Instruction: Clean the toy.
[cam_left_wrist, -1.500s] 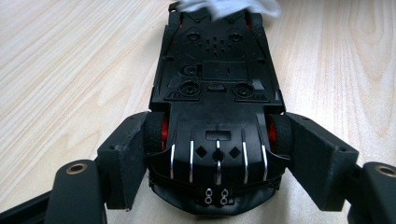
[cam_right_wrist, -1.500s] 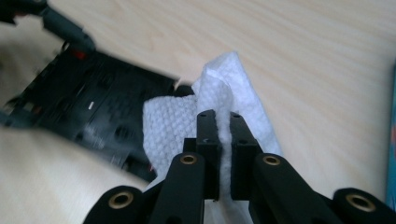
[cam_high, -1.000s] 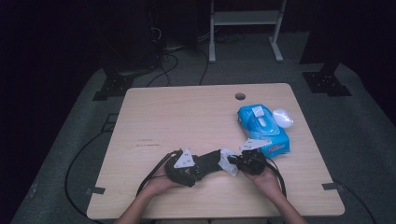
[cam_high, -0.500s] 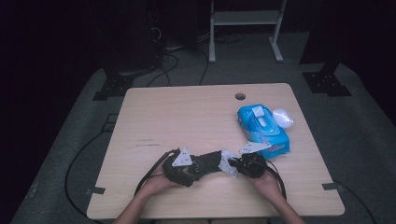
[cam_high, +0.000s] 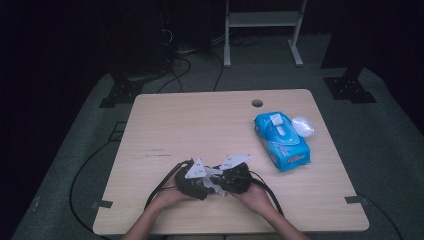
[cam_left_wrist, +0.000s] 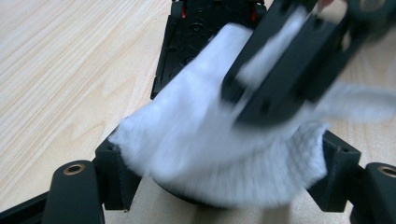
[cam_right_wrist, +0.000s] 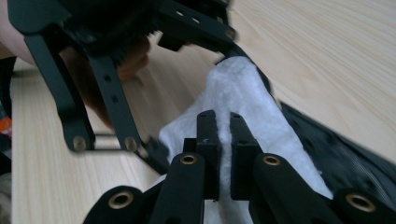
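At the near edge of the wooden table (cam_high: 165, 125) the person's two hands hold the grippers close together, tips facing. The left gripper (cam_high: 192, 181) has its jaws spread fairly wide, and a white wet wipe (cam_left_wrist: 196, 140) lies bunched across the gap between them; in the left gripper view the cloth touches both inner faces, though whether the pads actually press it I cannot tell (the picture is blurred there). The right gripper (cam_right_wrist: 219, 140) has its jaws drawn narrow, pinching a fold of the same wipe between its pads, and in the left gripper view it crosses the cloth from the upper right. Farther back, toward the table's right side, a blue pack of wet wipes (cam_high: 281, 139) lies flat, with a white lid-like piece (cam_high: 302, 126) just beside its far corner.
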